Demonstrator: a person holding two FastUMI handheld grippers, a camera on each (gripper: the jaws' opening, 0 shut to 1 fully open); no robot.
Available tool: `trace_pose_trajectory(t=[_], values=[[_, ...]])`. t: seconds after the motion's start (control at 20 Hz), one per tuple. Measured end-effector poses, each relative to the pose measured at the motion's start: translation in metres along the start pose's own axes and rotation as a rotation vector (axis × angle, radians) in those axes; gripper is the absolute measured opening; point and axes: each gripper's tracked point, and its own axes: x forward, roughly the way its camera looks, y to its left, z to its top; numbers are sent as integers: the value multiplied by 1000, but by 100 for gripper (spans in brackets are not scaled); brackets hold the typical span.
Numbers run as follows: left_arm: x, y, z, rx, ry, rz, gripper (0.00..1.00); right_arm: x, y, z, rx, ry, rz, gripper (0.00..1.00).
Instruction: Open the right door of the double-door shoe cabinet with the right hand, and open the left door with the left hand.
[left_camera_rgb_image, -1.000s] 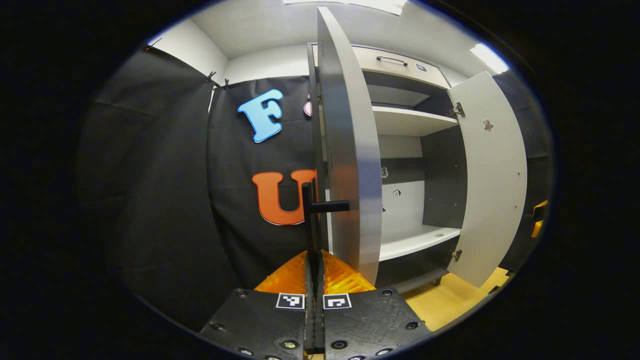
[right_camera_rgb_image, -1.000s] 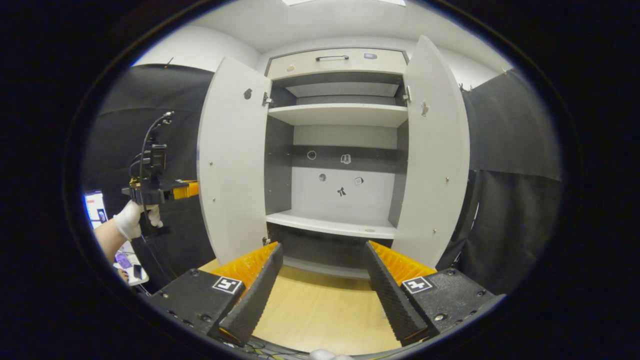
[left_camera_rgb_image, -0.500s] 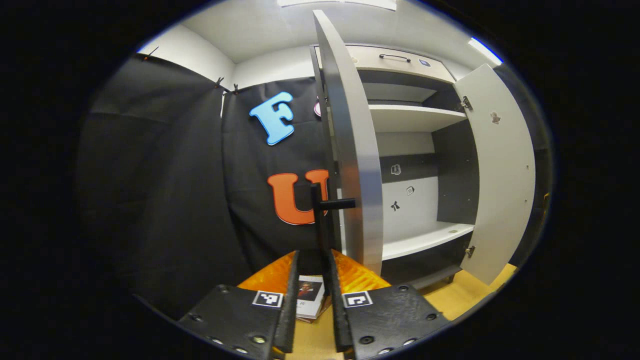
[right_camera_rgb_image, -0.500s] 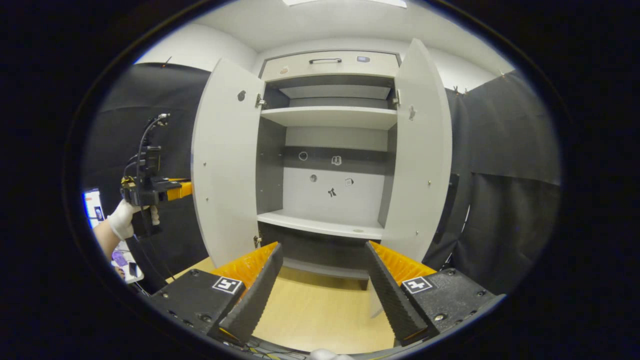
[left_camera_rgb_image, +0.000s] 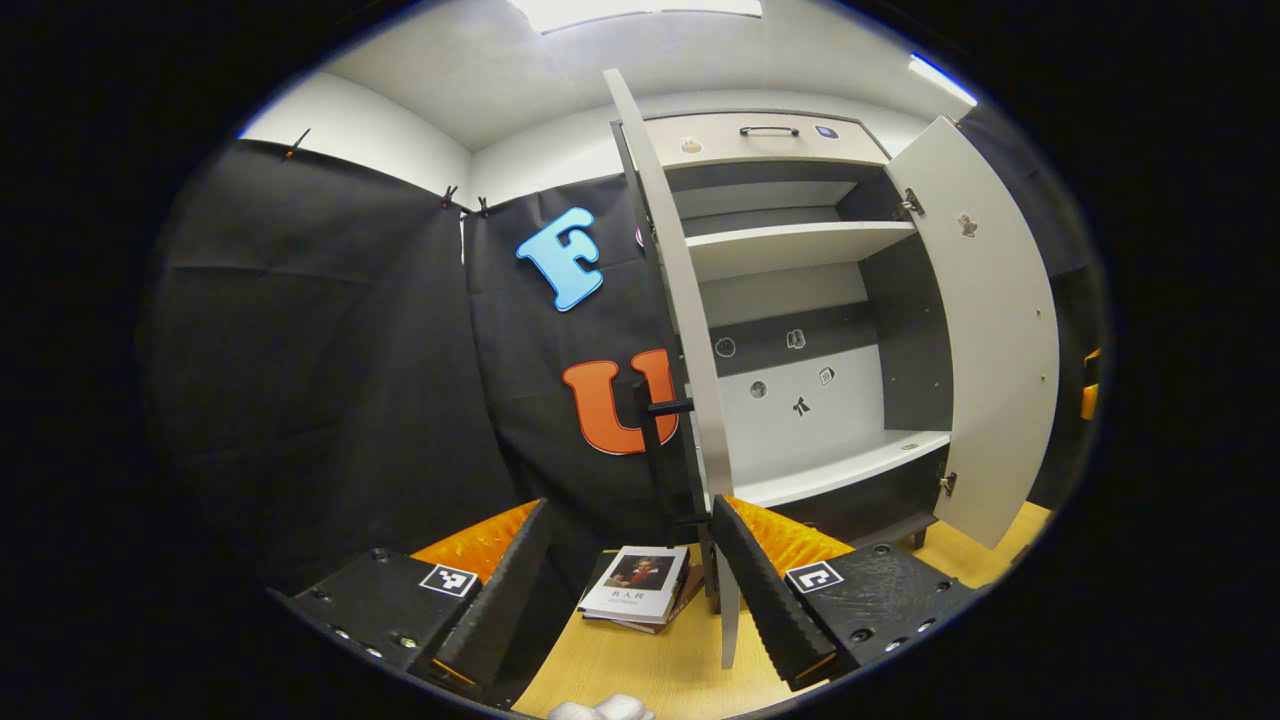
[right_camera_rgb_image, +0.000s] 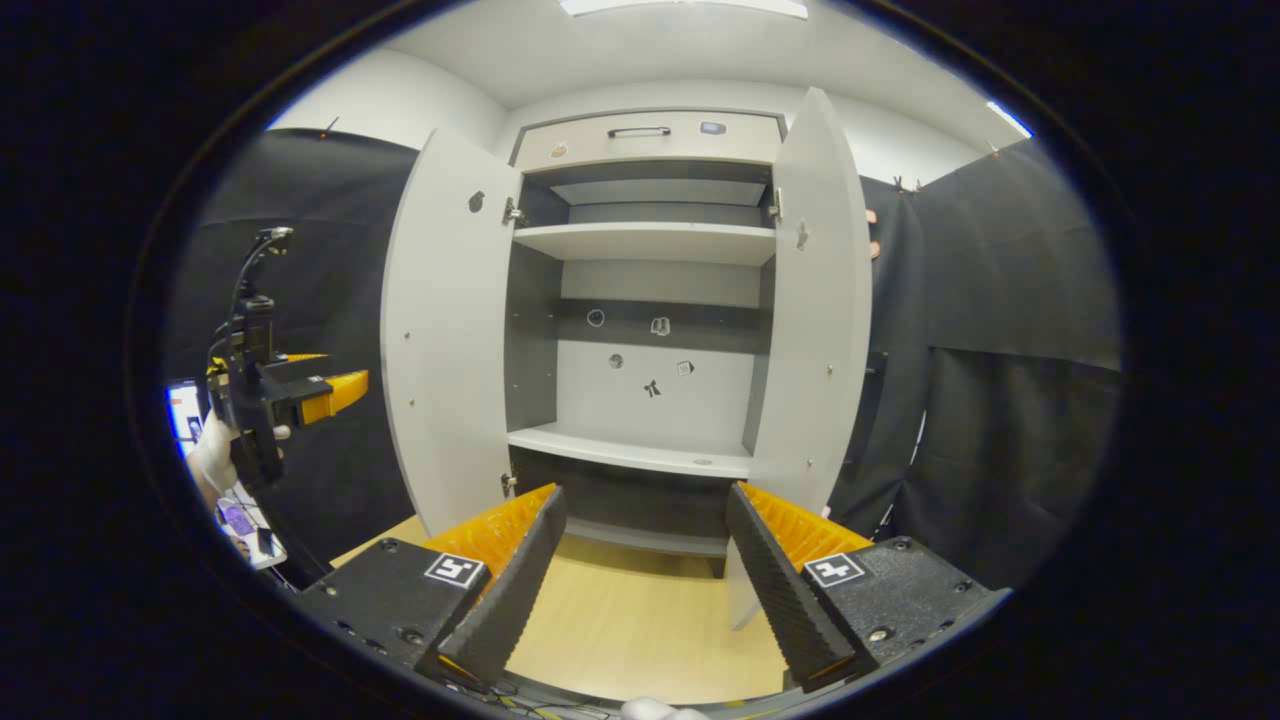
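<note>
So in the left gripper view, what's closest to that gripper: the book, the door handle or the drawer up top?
1. Book, on the floor between the open left gripper's fingers.
2. Door handle, black, just ahead on the left door's outer face.
3. Drawer, farthest, atop the cabinet.

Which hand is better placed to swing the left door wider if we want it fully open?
Left. The left gripper, jaws open, looks straight at the left door's handle, which stands just ahead between them. The right gripper, also open, faces the middle of the cabinet, away from that handle.
</note>
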Motion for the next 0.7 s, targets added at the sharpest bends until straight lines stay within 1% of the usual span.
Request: trace_pose_trajectory(t=[0.15, 0.2, 0.25, 0.4, 0.55, 0.7], values=[[-28, -8, 8, -30, 5, 12, 96, 0, -5, 3, 1, -17, -19, 99], [-37, -13, 7, -40, 10, 17, 96, 0, -8, 3, 2, -22, -28, 100], [-47, -18, 9, -54, 10, 23, 96, -1, -10, 3, 6, -25, -34, 99], [-73, -46, 10, -102, 37, 18, 96, -3, -18, 1, 15, -21, -51, 99], [-93, -70, 14, -86, 50, 35, 96, -7, -26, -4, 15, 2, -56, 100], [-107, -99, 20, -90, 50, 36, 96, -11, -34, -4, 29, -5, -79, 99]])
